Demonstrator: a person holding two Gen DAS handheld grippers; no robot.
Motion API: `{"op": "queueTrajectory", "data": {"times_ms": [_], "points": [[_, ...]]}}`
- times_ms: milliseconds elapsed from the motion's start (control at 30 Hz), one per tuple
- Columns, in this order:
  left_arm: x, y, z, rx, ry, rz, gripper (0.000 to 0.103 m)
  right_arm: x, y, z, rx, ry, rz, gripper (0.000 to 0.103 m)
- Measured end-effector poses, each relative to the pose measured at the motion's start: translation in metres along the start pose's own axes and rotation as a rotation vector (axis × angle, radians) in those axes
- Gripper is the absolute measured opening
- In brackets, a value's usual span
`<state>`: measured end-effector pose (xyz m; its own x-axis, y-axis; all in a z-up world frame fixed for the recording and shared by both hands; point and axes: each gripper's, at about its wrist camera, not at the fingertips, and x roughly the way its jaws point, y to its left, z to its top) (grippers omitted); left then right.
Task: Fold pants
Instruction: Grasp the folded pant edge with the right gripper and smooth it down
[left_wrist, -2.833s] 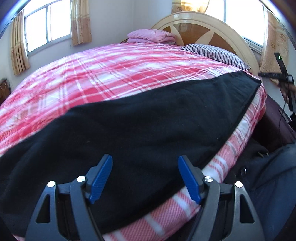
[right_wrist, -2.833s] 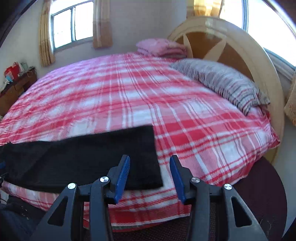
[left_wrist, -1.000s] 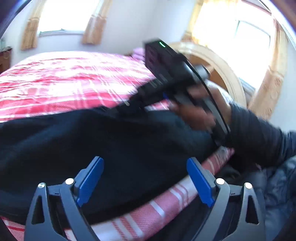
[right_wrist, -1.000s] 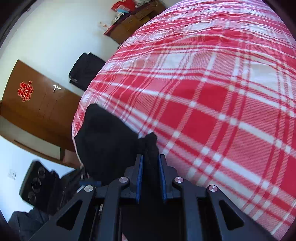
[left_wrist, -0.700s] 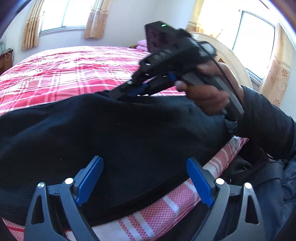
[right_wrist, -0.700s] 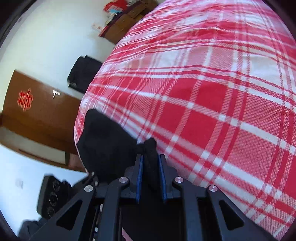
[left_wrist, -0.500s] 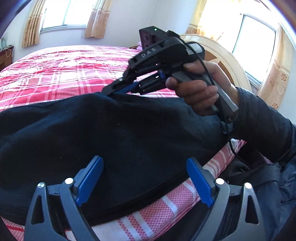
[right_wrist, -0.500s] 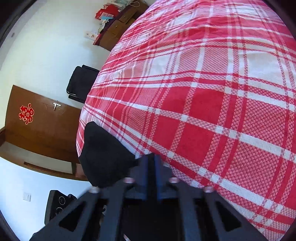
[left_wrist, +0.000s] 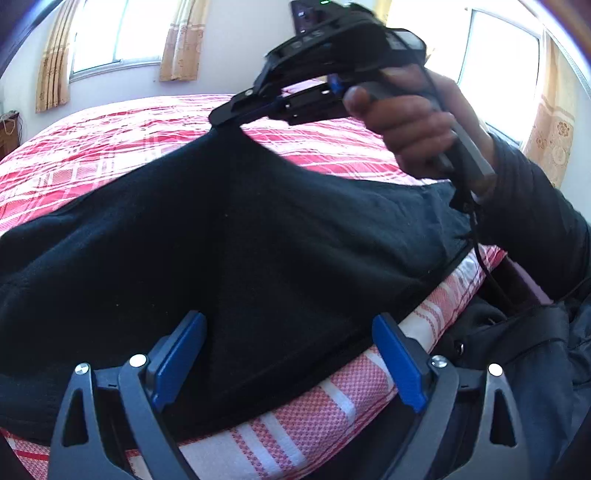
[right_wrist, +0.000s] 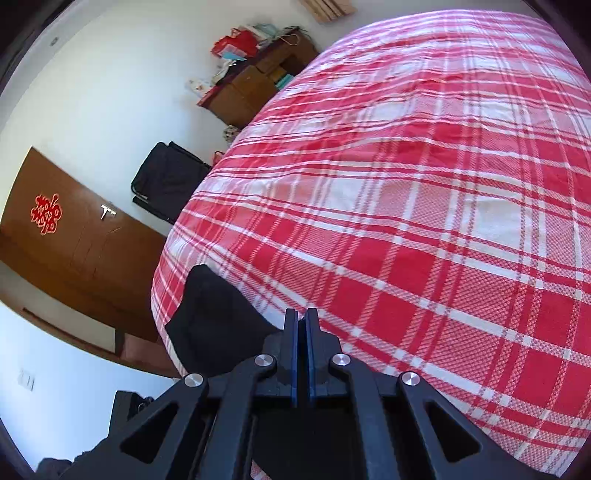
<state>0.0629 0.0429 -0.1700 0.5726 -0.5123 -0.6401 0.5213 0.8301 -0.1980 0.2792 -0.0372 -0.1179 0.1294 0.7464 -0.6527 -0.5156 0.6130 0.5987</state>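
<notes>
Bed with red-and-white plaid cover (left_wrist: 110, 133) carries black knit pants (left_wrist: 258, 251) spread along its near edge. Right gripper (left_wrist: 225, 120), held in a person's hand (left_wrist: 410, 122), is clenched on a pinch of pants fabric, tenting it upward. Left gripper (left_wrist: 288, 365) hovers released above the pants' near edge, blue pads (left_wrist: 177, 362) wide apart.

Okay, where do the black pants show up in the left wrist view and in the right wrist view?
Left wrist: the black pants fill the middle, their top pinched by the right gripper.
Right wrist: the pants sit low, left of centre.
Shared landmark: the red plaid bedspread.
</notes>
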Motion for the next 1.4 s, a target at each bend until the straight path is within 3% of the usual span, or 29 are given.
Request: {"op": "queueTrajectory", "data": {"times_ms": [133,300,467,600,733,867,1000,1100,1167,1233,1267,1300,1400], "points": [[0.003,-0.008,-0.004,0.071,0.02,0.032,0.093,0.0,0.006,-0.008,-0.024,-0.006,0.075,0.003],[0.001,-0.007,-0.004,0.094,0.037,0.023,0.095,-0.007,0.016,-0.014,-0.069,-0.019,0.075,0.003],[0.001,-0.005,-0.006,0.101,0.038,0.026,0.095,0.003,-0.015,-0.006,0.004,-0.014,-0.037,0.0],[0.003,-0.007,-0.006,0.106,0.034,0.026,0.095,0.003,-0.041,0.001,0.09,-0.028,-0.059,0.001],[-0.001,-0.005,-0.005,0.06,0.034,-0.026,0.095,-0.009,-0.063,0.001,0.19,-0.037,0.035,0.001],[0.001,-0.009,-0.01,0.121,0.06,-0.015,0.095,-0.006,-0.049,-0.005,0.134,0.014,0.029,0.003],[0.0,-0.007,-0.009,0.117,0.071,-0.032,0.095,0.01,-0.027,-0.018,0.09,0.083,0.098,0.003],[-0.002,-0.008,-0.01,0.133,0.075,-0.034,0.095,0.031,-0.012,-0.036,0.005,0.171,-0.02,0.004],[-0.006,-0.007,-0.009,0.128,0.063,-0.036,0.095,0.027,-0.006,-0.043,-0.049,0.149,-0.059,0.004],[-0.012,-0.005,-0.006,0.125,0.054,-0.034,0.095,0.014,-0.001,-0.048,-0.066,0.134,-0.057,0.016],[-0.018,-0.001,-0.004,0.123,0.032,-0.018,0.095,0.01,0.0,-0.05,-0.075,0.128,-0.049,0.046],[-0.023,0.002,-0.002,0.114,0.008,-0.009,0.095,0.0,0.004,-0.054,-0.08,0.111,-0.03,0.068],[-0.035,0.018,0.004,0.046,-0.054,0.014,0.095,-0.015,0.011,-0.069,-0.099,0.071,0.011,0.068]]}}
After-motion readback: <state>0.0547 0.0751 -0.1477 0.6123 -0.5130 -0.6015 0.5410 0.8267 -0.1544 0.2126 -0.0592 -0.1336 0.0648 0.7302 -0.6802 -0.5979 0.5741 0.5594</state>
